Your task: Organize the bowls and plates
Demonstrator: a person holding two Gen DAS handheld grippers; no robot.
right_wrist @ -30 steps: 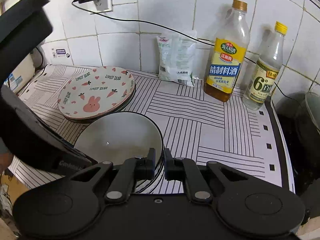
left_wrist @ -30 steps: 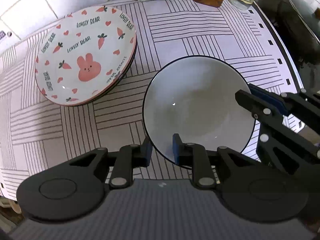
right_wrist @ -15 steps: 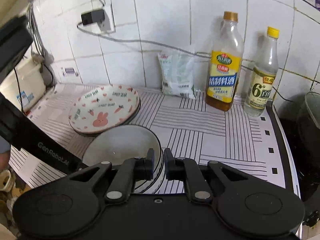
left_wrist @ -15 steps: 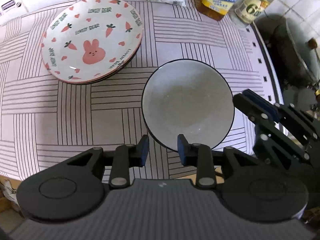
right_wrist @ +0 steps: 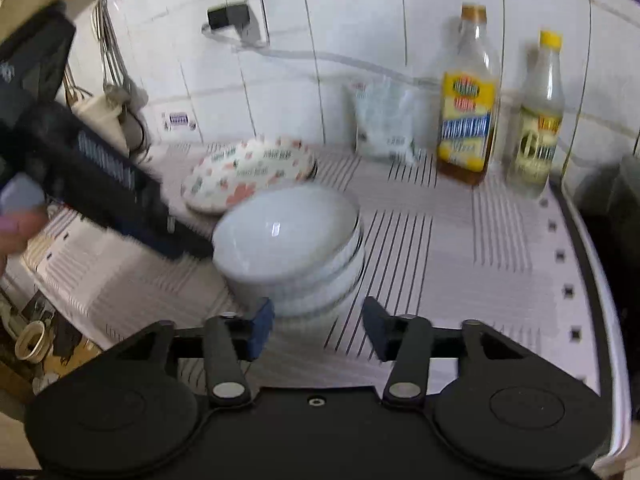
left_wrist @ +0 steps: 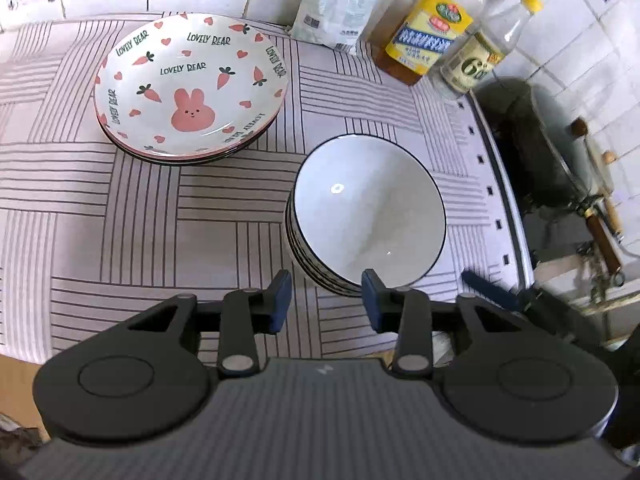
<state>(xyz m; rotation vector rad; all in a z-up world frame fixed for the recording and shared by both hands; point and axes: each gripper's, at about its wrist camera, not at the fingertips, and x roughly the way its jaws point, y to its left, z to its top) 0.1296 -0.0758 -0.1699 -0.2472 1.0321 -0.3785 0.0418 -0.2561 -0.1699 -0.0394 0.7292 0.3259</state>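
Nearest, both tools hang just short of the crockery with nothing held: the left gripper [left_wrist: 326, 296] has its blue-padded fingers [left_wrist: 279, 298] spread apart over the striped cloth of the worktop [left_wrist: 140, 216], and the right gripper [right_wrist: 316, 326] likewise shows its fingers [right_wrist: 262, 326] wide apart and empty, though that view is smeared by motion. Just beyond the fingertips stands the stack of bowls [left_wrist: 366, 216], white with a thin dark rim, several nested one inside another and sitting upright near the front right part of the cloth; from the right wrist the same stack [right_wrist: 292, 256] shows layered sides, but blur hides the exact count. Farther back and to the left, near the stack but apart from it, lies the stack of plates [left_wrist: 192, 90] printed with a pink rabbit, carrots and hearts, at least two deep judging by the darker rims beneath the top one. Against the tiled wall behind stand a white packet [left_wrist: 340, 4], a yellow-labelled bottle [left_wrist: 430, 36] and a clear bottle [left_wrist: 484, 56], with a dark pot [left_wrist: 536, 148] off to the right. Judging from this layout, the sorting looks essentially done: bowls gathered with bowls, plates with plates, no loose dish visible on the cloth, leaving perhaps only a nudge to straighten either pile.
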